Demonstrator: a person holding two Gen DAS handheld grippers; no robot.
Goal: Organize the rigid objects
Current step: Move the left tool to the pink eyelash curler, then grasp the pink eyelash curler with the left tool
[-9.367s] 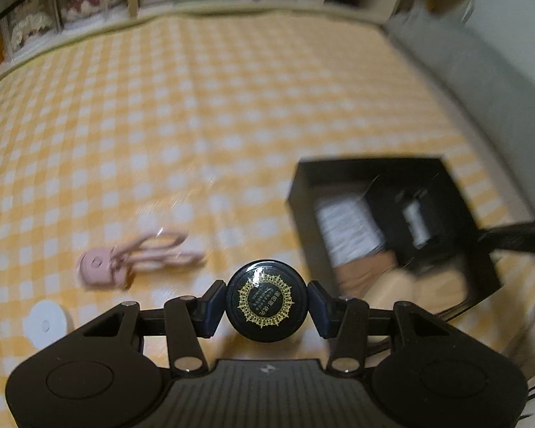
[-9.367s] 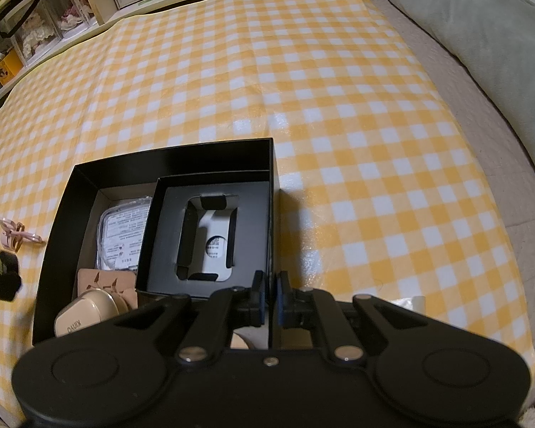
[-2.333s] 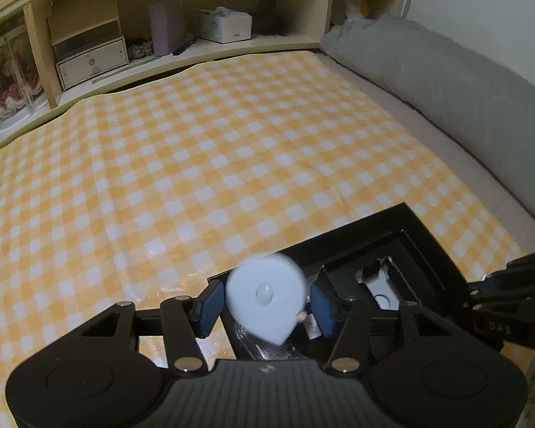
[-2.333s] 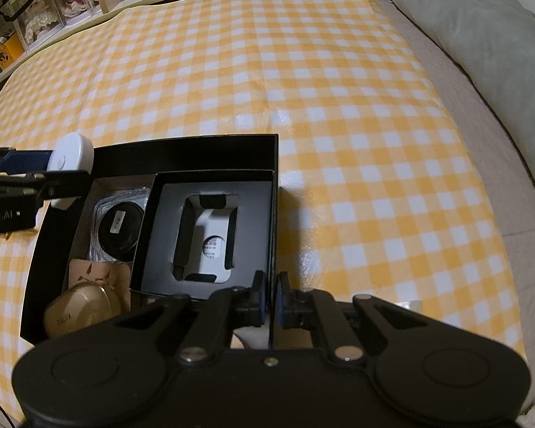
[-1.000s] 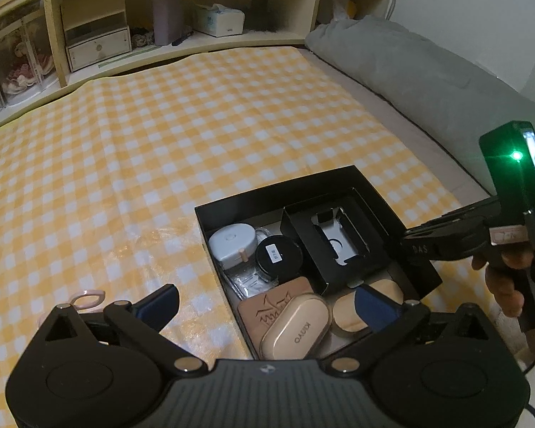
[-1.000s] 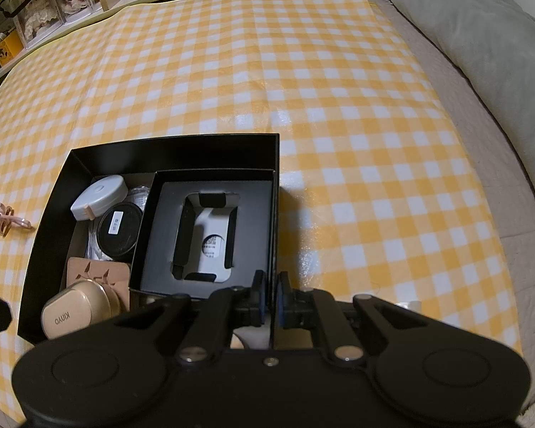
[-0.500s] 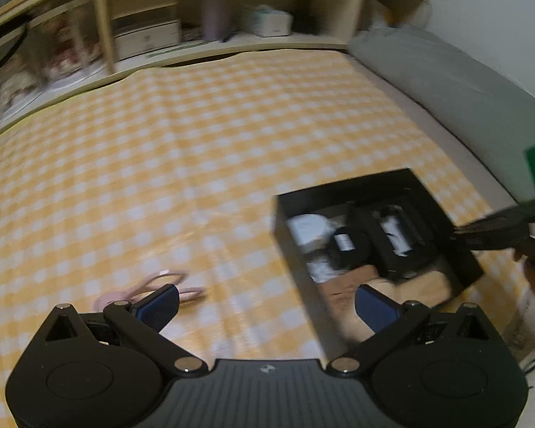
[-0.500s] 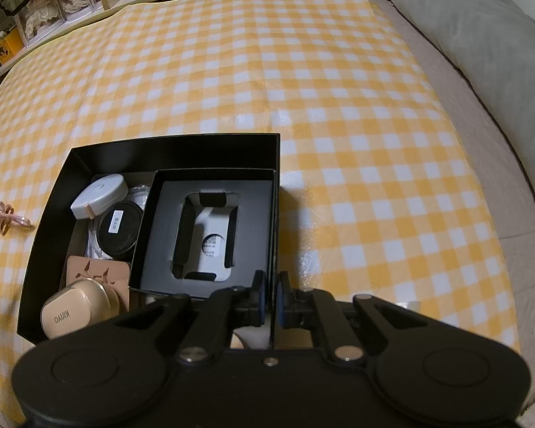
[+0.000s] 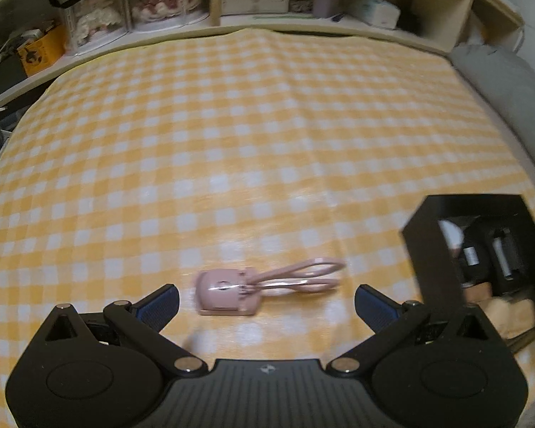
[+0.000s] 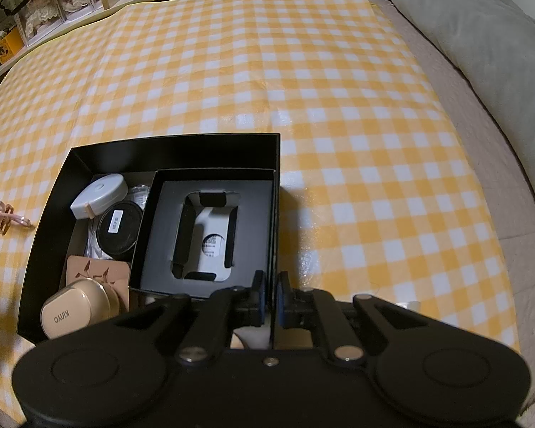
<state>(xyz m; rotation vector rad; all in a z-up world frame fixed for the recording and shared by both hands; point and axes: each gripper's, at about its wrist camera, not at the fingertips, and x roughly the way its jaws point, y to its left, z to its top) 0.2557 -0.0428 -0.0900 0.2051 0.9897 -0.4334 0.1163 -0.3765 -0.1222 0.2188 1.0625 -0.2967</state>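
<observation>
— Eyelash curler [image 9: 264,287], pink, is the one piece not yet put away: in the left wrist view it lies flat on the yellow checked cloth [image 9: 232,135] at lower centre, handles pointing toward the right of the frame, between the spread fingers of the left gripper [image 9: 266,303] but touched by neither. That gripper is released and carries nothing.

— And what's done?

— Going left to right in the right wrist view: the curler shows small at the far left edge, well apart from the black box [image 10: 174,142]. Inside the box, at its left, sit a white round case [image 10: 100,194], a black round tin [image 10: 119,230], a wooden coaster [image 10: 96,267] and a gold case [image 10: 75,314]; right of those, a black inner tray [image 10: 210,232] fills the rest.

— The right hand?

— The right gripper [image 10: 271,297], at lower centre, is clenched on the box's near wall (steadying it, I'd judge).

— So how far along?

— Nearly finished, by my reading. Only the curler appears to be left, and there looks to be little free room for it.
</observation>
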